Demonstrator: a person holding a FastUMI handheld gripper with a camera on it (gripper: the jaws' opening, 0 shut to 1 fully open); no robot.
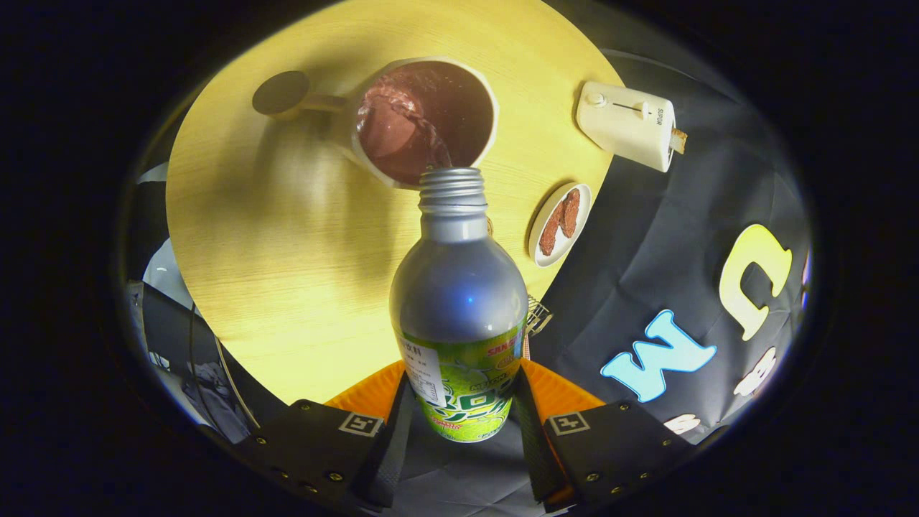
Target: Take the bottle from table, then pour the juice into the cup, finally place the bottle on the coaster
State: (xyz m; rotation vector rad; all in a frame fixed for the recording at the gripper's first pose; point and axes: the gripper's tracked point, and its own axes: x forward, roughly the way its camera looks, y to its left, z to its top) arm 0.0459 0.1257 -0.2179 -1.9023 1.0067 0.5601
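My gripper [459,402] is shut on a silver bottle [459,287] with a green label; both fingers [391,438] press on its lower body. The bottle is tipped forward, its threaded open neck pointing at a white cup [423,118] just beyond it. A dark reddish stream of juice runs from the neck into the cup, which holds dark frothy liquid. Left of the cup lies a round dark coaster [281,92] on the yellow wooden table [287,251].
A white toaster [626,123] stands at the table's right rim. A small white dish [560,222] with brown pieces lies right of the bottle's neck, near the table's edge. Black cloth hangs beyond that edge.
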